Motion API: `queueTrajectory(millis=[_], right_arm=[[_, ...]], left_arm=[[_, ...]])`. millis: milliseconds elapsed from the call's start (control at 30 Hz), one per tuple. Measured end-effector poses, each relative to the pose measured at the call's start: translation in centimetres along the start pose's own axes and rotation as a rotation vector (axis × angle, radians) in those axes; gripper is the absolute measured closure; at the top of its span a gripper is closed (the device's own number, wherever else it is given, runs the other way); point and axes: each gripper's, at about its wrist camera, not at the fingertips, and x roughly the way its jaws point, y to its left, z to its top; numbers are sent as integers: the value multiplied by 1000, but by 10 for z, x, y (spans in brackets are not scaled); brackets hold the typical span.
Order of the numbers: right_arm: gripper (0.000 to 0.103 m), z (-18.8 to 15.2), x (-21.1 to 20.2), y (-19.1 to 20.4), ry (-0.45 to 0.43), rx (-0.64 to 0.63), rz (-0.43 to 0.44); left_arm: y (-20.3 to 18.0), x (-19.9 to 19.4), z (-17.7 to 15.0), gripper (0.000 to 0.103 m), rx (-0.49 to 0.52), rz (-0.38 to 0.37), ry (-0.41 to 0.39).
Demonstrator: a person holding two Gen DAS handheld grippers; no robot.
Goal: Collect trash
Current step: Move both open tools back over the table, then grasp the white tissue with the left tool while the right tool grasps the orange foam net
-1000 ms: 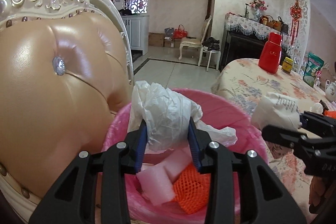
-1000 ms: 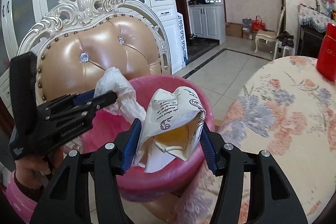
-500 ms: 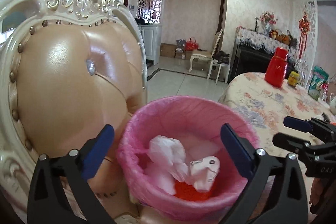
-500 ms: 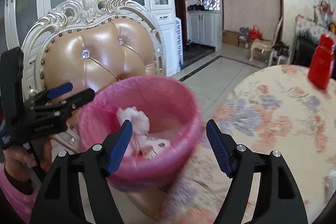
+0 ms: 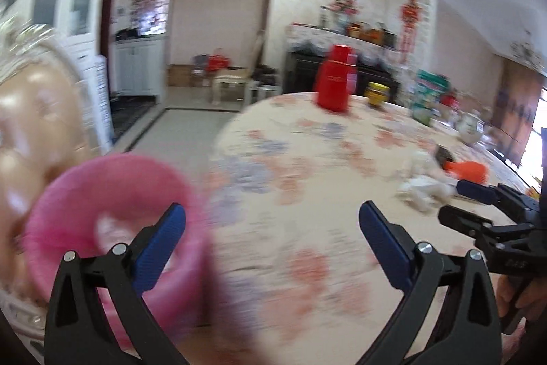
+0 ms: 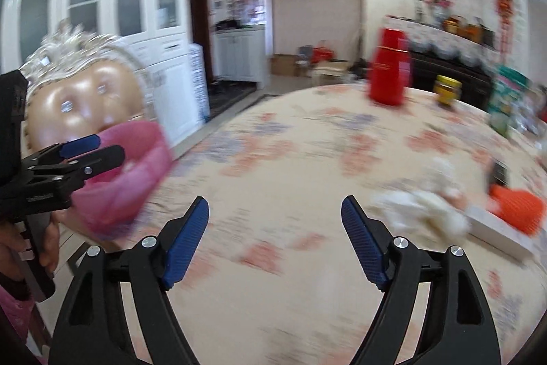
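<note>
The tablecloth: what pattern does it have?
Cream tablecloth with pink and blue floral print, clearest in the right wrist view.

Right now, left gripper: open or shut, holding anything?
Open and empty. The left gripper has its blue pads spread wide, with only the blurred tablecloth showing between them.

A pink-lined trash bin (image 5: 112,194) stands beside the worktop's edge. Crumpled white paper (image 6: 424,211) and an orange mesh wad (image 6: 516,209) lie on the worktop, near each other.

Pink bin (image 5: 112,190) (contents too) blurred
</note>
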Motion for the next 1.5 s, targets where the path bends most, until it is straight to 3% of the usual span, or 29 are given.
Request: queueTrajectory(millis=[267,533,667,833,1000,1167,1267,1333,1400,1500], right_arm=[[27,-30,-37,-115,0,142,-208],[27,-45,-50,-218,-15,295,-350],[27,-53,-52,-247,-24,364,-383],[27,-62,-56,-258,-48,377,-386],[27,-64,-65,-259,-76,392,-389],[27,-67,-68,-260,-80,404,-399],[27,-69,-59,-256,-54,374,-413],[27,-71,-51,-253,-32,357,-414],[27,-71,-48,-252,-16,349,-408],[27,-70,-47,-251,-16,346,-413]], left_arm=[[-124,63,16,5,58,-134,63],[-207,146,18,5,109,-112,136],[-234,192,12,7,144,-80,196],[-242,227,7,21,148,-72,285],[-230,244,5,33,61,-100,354],[-222,251,2,57,32,-153,410],[-221,248,1,70,39,-186,413],[-219,246,1,86,30,-212,413],[-216,240,4,90,30,-239,378],[-219,228,10,91,64,-222,303]])
